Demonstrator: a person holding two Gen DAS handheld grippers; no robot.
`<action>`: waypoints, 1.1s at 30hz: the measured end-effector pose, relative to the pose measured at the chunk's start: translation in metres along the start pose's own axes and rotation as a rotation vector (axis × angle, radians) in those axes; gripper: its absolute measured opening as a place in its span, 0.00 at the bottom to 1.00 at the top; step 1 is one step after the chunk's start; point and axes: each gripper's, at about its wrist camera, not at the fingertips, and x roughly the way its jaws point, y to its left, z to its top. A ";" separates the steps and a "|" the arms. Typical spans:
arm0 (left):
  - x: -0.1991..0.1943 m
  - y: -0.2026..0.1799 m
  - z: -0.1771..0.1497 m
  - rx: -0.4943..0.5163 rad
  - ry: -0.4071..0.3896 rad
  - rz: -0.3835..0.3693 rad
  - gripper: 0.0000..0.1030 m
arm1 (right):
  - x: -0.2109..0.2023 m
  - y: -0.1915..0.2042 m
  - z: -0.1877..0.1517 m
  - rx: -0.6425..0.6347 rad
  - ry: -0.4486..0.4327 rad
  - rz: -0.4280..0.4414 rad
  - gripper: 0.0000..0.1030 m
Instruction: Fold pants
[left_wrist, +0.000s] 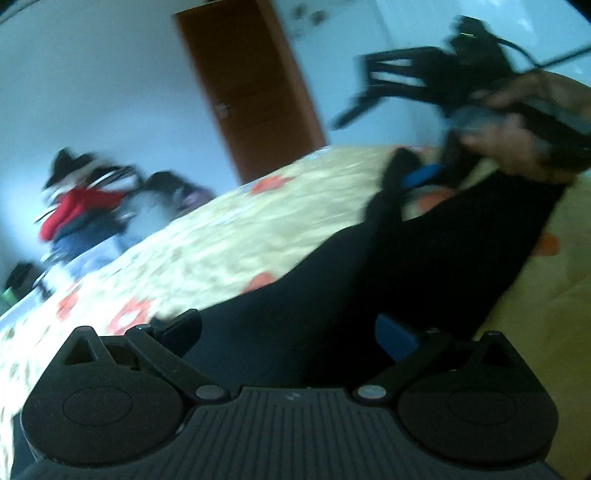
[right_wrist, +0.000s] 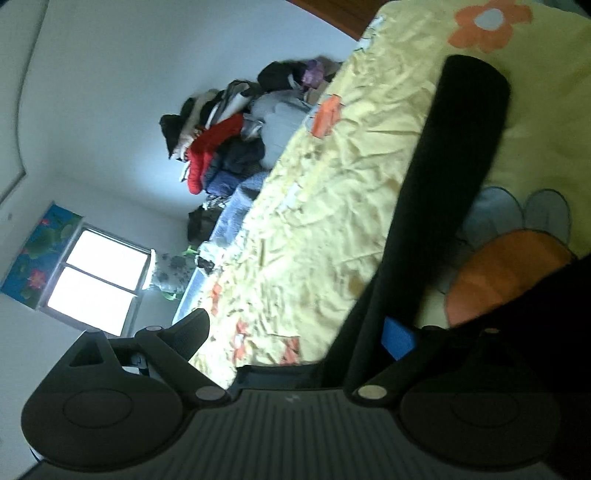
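Black pants (left_wrist: 436, 258) lie on a yellow flowered bedspread (left_wrist: 236, 229). In the left wrist view the cloth runs between the wide-spread fingers of my left gripper (left_wrist: 291, 332); no grip shows. My right gripper (left_wrist: 428, 173), held by a hand at the upper right, has a blue pad against the pants there. In the right wrist view one pant leg (right_wrist: 443, 206) stretches up across the bed (right_wrist: 332, 206) and passes between the spread fingers of my right gripper (right_wrist: 295, 332). Black cloth covers its right finger.
A pile of clothes (right_wrist: 221, 147) with a red jacket sits at the far side of the bed. A brown door (left_wrist: 251, 88) is in the white wall behind. A window (right_wrist: 99, 280) with a floral curtain is to the left in the right wrist view.
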 end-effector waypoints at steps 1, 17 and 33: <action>0.005 -0.007 0.004 0.015 0.002 -0.020 0.97 | 0.001 0.001 0.002 -0.001 -0.001 0.003 0.95; 0.040 -0.020 -0.004 -0.061 0.066 -0.123 0.39 | 0.003 -0.062 0.056 0.024 -0.266 -0.133 0.26; 0.044 -0.026 0.011 -0.048 0.031 -0.109 0.08 | -0.092 -0.022 0.032 -0.051 -0.453 0.023 0.06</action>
